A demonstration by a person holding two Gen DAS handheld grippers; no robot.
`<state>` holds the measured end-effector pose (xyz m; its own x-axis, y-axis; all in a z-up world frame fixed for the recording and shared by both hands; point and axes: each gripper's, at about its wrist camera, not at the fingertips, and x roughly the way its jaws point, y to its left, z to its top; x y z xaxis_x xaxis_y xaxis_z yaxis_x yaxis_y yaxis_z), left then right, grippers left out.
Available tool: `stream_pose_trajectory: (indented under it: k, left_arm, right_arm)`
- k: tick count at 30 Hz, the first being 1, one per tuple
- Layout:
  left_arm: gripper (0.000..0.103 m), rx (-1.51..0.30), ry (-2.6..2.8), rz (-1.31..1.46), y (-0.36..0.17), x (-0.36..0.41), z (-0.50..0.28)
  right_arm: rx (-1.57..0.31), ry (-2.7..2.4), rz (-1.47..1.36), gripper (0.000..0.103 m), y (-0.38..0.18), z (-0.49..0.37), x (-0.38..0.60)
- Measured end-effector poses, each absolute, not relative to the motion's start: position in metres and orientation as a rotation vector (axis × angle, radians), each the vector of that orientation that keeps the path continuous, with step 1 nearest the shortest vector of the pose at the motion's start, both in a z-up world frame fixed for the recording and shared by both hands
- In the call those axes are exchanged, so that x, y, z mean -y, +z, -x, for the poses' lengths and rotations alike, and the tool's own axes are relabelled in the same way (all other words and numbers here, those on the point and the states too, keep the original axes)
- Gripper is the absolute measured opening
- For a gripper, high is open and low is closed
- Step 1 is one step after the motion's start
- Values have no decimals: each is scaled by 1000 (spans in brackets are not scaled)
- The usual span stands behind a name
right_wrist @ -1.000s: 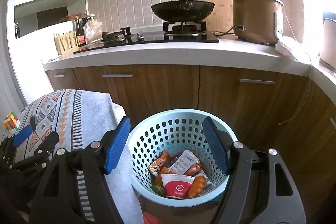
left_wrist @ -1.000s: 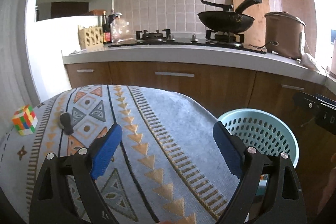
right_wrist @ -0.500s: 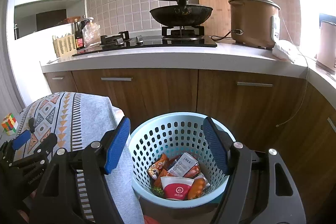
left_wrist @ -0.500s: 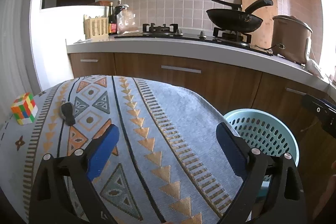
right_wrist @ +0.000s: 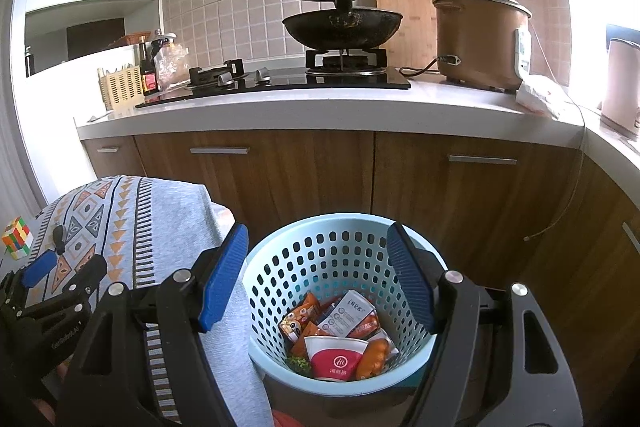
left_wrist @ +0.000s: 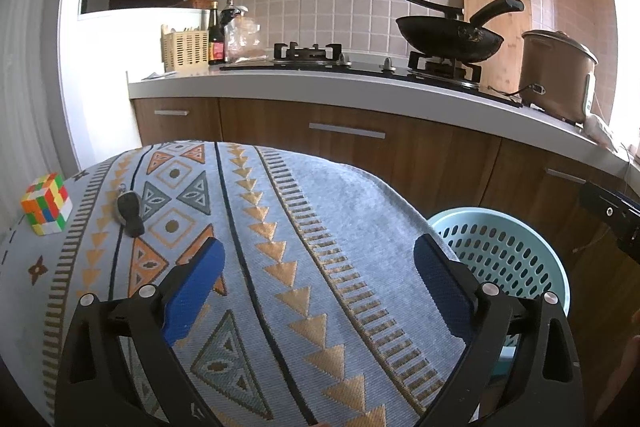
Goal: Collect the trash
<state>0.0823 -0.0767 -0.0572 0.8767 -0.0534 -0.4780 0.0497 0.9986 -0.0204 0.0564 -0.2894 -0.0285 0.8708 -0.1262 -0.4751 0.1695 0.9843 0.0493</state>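
Observation:
A light blue perforated basket (right_wrist: 280, 267) stands on the floor beside the table and holds trash: a red and white paper cup (right_wrist: 334, 357) and several snack wrappers (right_wrist: 348, 313). My right gripper (right_wrist: 318, 277) is open and empty, above the basket. My left gripper (left_wrist: 318, 291) is open and empty, above the patterned tablecloth (left_wrist: 280, 227). The basket's rim (left_wrist: 532, 235) shows at right in the left wrist view. The left gripper (right_wrist: 60, 267) shows at left in the right wrist view.
A Rubik's cube (left_wrist: 46, 203) and a small black key fob (left_wrist: 130, 213) lie on the cloth at left. Behind runs a kitchen counter (right_wrist: 320, 107) with wooden cabinets, a stove, a black wok (right_wrist: 342, 27) and a brown rice cooker (right_wrist: 480, 39).
Both grippers have risen and tilted up slightly, so the counter sits lower in view. Both stay open and empty. Nothing on the table or in the basket has moved.

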Motion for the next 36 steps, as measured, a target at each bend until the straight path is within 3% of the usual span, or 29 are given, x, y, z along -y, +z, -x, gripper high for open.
stream_pose_trajectory:
  k: [36]
  left_arm:
    - [93, -507, -55, 3, -59, 73, -84]
  right_arm:
    - [-508, -153, -91, 68, -31, -61, 293]
